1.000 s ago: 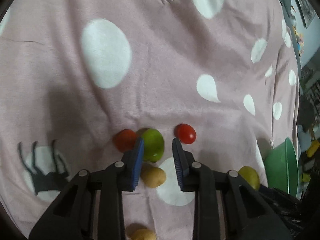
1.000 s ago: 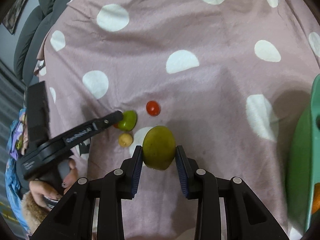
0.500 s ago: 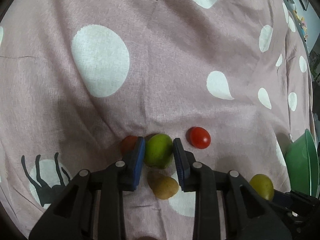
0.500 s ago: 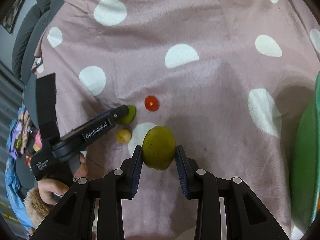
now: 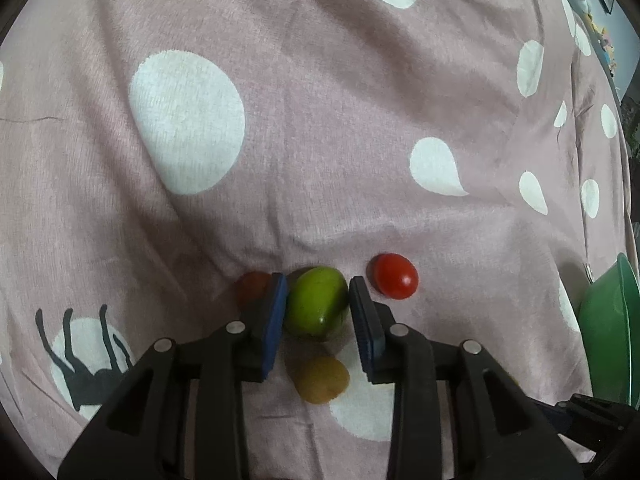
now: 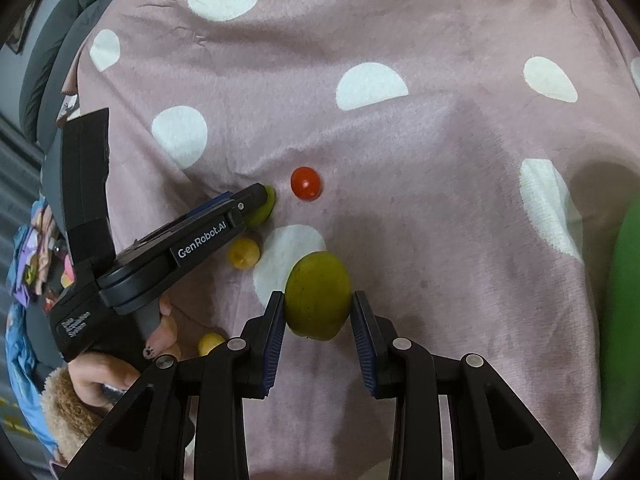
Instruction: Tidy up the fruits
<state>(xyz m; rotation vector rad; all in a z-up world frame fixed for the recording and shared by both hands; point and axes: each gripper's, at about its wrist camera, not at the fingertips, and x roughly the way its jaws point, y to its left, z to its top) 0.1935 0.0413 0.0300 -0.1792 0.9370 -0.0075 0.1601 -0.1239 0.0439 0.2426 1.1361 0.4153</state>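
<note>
Meanwhile, the left gripper (image 5: 318,306) jaws are pinching a green fruit (image 5: 317,306) beside the red tomato (image 5: 394,276), while the right gripper (image 6: 318,312) jaws are clamping a yellow-green mango (image 6: 318,295).

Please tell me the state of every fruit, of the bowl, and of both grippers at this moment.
left gripper: jaws around the green fruit, grip not confirmed
green fruit: between the left jaws, on the cloth
right gripper: shut on the yellow-green mango
yellow-green mango: held
red tomato: lying free on the cloth
small yellow fruit: lying free under the left gripper
green bowl: at the edge, contents not visible
</note>
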